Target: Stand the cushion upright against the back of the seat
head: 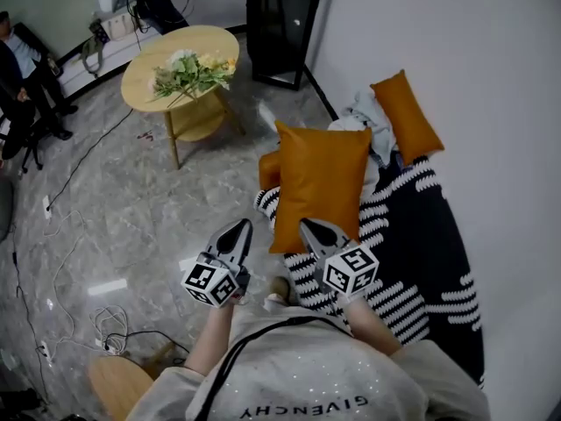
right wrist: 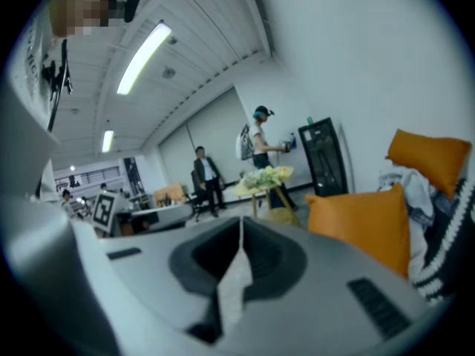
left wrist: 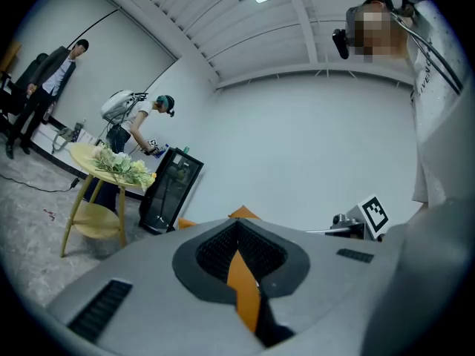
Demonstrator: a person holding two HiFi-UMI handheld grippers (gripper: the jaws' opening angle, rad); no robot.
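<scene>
A large orange cushion [head: 320,187] stands with its broad face toward me at the near edge of the seat, on a black-and-white striped cover [head: 421,235]. In the right gripper view the orange cushion [right wrist: 364,225] stands to the right of the jaws, apart from them. My right gripper [head: 314,228] is shut, its tip at the cushion's lower edge. Just left of the lower left corner, my left gripper [head: 238,226] is shut too. Orange shows through the slit of the left gripper [left wrist: 239,228]. A second orange cushion [head: 405,117] leans on the white wall.
A heap of clothes [head: 372,121] lies between the two cushions. A round wooden table with flowers [head: 180,60] stands on the marble floor at the left, a black cabinet [head: 280,24] behind it. Cables [head: 88,323] trail over the floor. People stand at the back left.
</scene>
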